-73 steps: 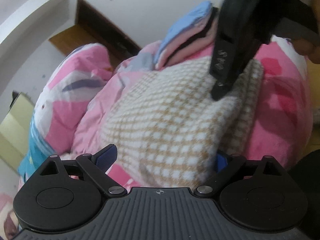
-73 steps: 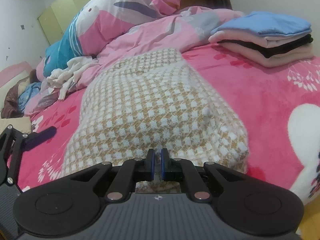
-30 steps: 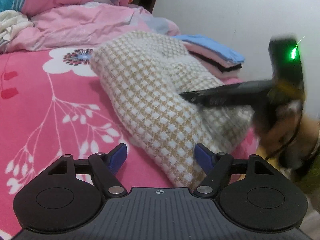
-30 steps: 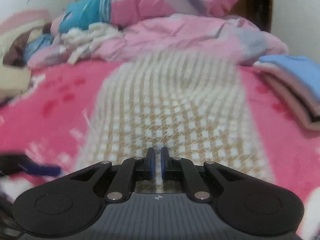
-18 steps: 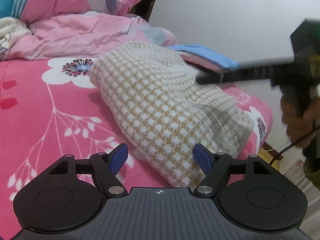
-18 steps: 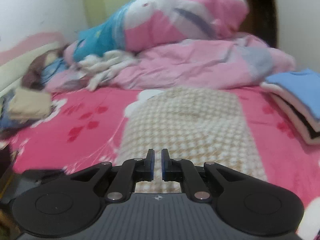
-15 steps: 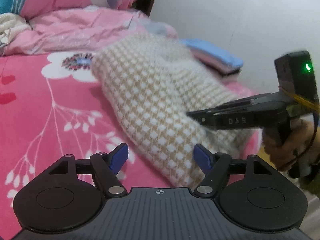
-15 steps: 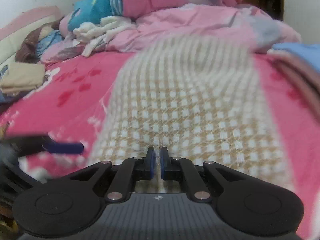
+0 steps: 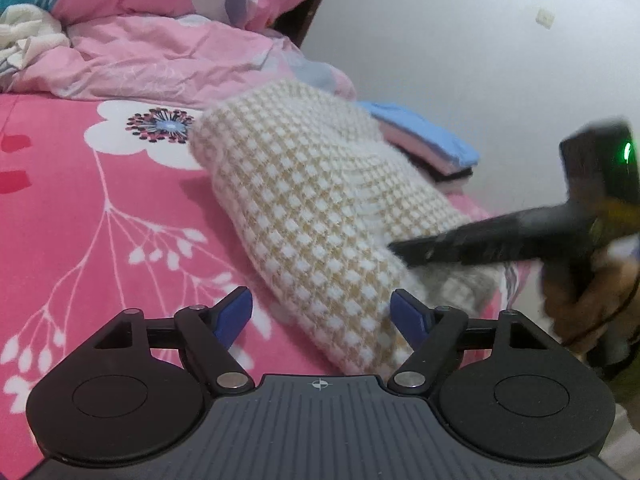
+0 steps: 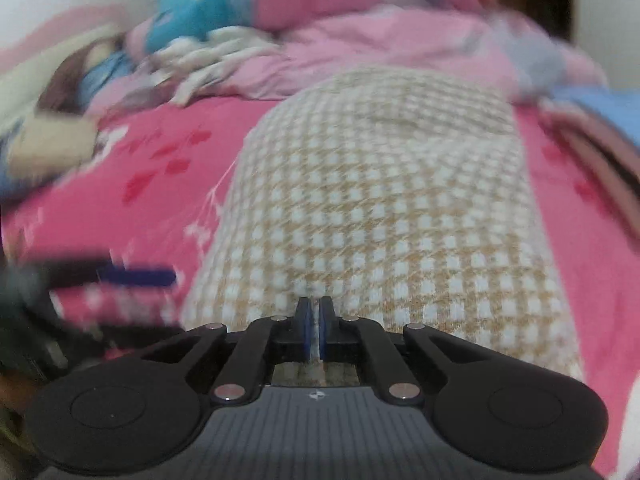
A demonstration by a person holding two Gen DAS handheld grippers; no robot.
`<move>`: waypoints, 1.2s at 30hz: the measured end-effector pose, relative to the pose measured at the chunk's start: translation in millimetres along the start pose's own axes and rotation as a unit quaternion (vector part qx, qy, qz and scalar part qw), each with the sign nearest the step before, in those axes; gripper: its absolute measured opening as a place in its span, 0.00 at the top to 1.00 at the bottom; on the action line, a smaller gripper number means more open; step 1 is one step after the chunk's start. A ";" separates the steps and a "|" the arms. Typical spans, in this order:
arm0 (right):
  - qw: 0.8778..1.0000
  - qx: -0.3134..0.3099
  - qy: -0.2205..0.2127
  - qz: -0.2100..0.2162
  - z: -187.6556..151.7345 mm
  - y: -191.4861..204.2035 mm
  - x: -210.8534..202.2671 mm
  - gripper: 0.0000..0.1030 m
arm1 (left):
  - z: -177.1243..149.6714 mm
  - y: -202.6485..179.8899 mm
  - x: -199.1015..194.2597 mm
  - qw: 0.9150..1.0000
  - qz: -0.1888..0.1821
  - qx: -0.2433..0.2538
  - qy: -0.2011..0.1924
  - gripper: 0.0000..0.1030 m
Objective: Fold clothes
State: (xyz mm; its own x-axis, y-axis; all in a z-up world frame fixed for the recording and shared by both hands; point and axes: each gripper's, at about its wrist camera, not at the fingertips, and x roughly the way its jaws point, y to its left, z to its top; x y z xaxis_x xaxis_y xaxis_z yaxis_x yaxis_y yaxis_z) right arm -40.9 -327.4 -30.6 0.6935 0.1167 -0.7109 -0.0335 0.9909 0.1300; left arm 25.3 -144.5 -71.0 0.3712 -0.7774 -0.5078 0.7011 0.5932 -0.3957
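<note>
A beige-and-white checked knit garment (image 9: pixel 312 200) lies folded in a long thick bundle on the pink flowered bed sheet (image 9: pixel 100 220). My left gripper (image 9: pixel 320 304) is at its near corner. Its jaws are opening, the corner of the bundle lies between the blue pads, and they do not press on it. My right gripper (image 10: pixel 314 304) is shut and hangs just over the near end of the garment (image 10: pixel 384 200). In the left wrist view the right gripper (image 9: pixel 394 248) reaches in from the right onto the bundle's right side, held by a hand (image 9: pixel 580 300).
A stack of folded clothes (image 9: pixel 432 148), blue on top, sits behind the garment near the white wall (image 9: pixel 480 60). A pink duvet (image 9: pixel 160 52) and pillows fill the head of the bed. Loose unfolded clothes (image 10: pixel 208 56) lie at the far left.
The right gripper swung up over the checked garment and came back down to its near right side, shut throughout. The left gripper stayed at the near corner.
</note>
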 end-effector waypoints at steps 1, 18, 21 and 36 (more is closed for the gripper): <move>1.000 -0.003 -0.005 -0.002 12.3 1.8 -5.8 0.96 | 1.8 -0.3 3.2 1.000 -0.001 0.000 -0.002 0.25; 1.000 -0.022 0.000 -0.021 110.2 -11.2 94.4 1.00 | -6.3 6.1 19.7 1.000 -0.008 0.013 0.024 0.22; 0.998 -0.018 -0.057 -0.037 134.0 -19.1 79.4 1.00 | -8.7 4.7 18.5 1.000 -0.006 0.016 0.021 0.22; 0.983 -0.177 -0.033 0.026 148.9 26.8 101.9 0.99 | -12.3 4.6 21.7 1.000 -0.006 0.020 0.022 0.20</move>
State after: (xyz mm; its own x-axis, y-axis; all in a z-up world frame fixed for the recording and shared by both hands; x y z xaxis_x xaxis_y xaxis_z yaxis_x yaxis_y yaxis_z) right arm 136.0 -298.9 3.3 0.7289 0.1752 -0.6618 -0.3113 0.9458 -0.0925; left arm 29.1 -156.0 -93.3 0.3365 -0.7734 -0.5372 0.7286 0.5752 -0.3717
